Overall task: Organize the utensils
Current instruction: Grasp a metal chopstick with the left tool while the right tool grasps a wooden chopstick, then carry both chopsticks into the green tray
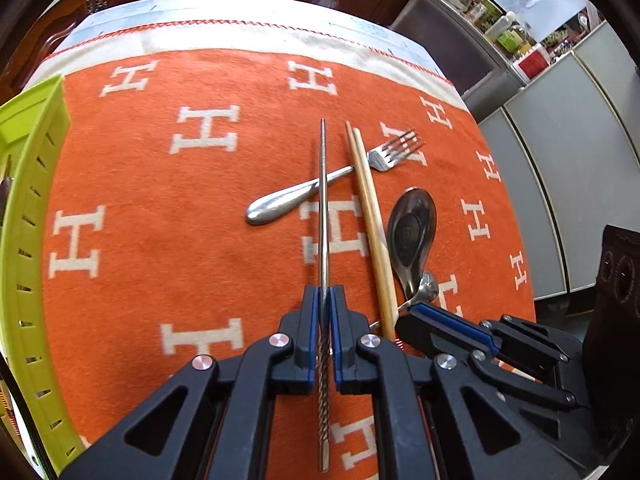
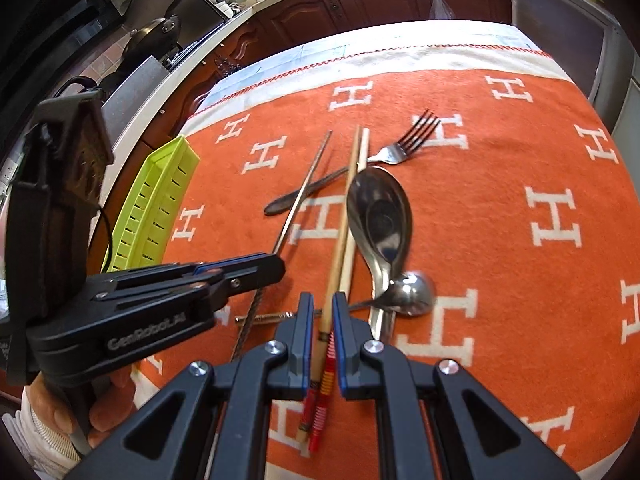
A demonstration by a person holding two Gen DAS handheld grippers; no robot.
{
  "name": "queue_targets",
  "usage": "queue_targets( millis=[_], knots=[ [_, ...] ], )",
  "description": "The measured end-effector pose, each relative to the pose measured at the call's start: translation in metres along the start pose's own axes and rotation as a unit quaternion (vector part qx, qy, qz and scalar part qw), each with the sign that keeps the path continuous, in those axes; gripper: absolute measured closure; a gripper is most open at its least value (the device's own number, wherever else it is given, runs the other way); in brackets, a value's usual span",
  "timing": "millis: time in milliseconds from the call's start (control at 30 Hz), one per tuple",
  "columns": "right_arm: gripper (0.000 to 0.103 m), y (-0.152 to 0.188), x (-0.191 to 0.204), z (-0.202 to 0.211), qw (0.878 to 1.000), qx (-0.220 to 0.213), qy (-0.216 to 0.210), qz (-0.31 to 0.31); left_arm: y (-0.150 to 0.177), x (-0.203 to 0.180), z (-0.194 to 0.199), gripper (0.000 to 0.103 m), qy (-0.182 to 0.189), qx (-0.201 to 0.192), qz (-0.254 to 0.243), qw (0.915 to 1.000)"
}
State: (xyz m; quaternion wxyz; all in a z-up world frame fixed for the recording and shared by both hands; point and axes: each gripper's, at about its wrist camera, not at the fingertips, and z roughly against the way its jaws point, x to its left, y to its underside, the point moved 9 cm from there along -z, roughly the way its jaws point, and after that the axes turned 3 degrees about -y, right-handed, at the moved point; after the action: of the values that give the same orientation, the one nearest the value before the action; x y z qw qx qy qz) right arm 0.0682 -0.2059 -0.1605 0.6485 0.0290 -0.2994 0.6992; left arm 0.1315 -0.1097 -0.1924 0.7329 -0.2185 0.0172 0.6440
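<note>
left gripper [image 1: 325,300]: jaws closed tight on the steel chopstick [image 1: 324,208], gripped at the start of its twisted handle end; tip points away over the fork.
right gripper [image 2: 323,308]: jaws narrow around the wooden chopsticks [image 2: 348,208], near their red-banded ends; the pads appear to pinch the pair, though only one stick may be truly clamped.
fork [image 1: 336,178]: lies crosswise on the cloth, passing under both the steel chopstick and the wooden pair.
large spoon [image 2: 380,216]: bowl up, just beside the wooden chopsticks, its handle over a small ladle [image 2: 408,292].
second steel chopstick [image 2: 264,317]: lies flat across the cloth just ahead of the right gripper.
green tray [image 1: 28,208]: slotted, at the left edge of the orange tablecloth [image 1: 160,220], well apart from the utensils; likely the destination.
risk, steel chopstick: thin, smooth and held near one end, so it may pivot or slip in the pads during a carry.
risk, wooden pair: one stick may drop out if the pinch is uneven.
risk, crossing: dragging either load low could snag the fork or nudge the spoon.
risk, grippers: they sit close together and may collide.
</note>
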Motion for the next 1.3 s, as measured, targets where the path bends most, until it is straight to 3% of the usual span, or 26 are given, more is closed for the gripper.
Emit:
queue_targets(
  millis=[433,733,1000,1100,1300],
  knots=[
    [0.093,-0.006,-0.003,-0.029,0.999,0.025,0.025,-0.021,0.004,0.015,0.01,0.1,0.01,-0.007,0.015,0.9998],
    [0.096,-0.013,0.001,-0.034,0.999,0.017,0.033,-0.034,0.007,0.024,0.028,0.099,0.008,-0.02,0.018,0.9996],
    [0.096,-0.016,0.023,-0.02,0.998,0.016,-0.021,-0.056,0.01,0.045,0.072,0.1,-0.003,-0.054,0.027,0.9982],
    [0.097,-0.02,0.048,-0.012,0.998,0.016,-0.042,-0.038,0.009,0.073,0.102,0.099,-0.023,-0.082,0.047,0.9953],
    [0.097,-0.027,0.113,-0.007,0.995,0.026,-0.095,0.008,0.011,0.154,0.152,0.099,-0.089,-0.127,0.11,0.9817]
  ],
)
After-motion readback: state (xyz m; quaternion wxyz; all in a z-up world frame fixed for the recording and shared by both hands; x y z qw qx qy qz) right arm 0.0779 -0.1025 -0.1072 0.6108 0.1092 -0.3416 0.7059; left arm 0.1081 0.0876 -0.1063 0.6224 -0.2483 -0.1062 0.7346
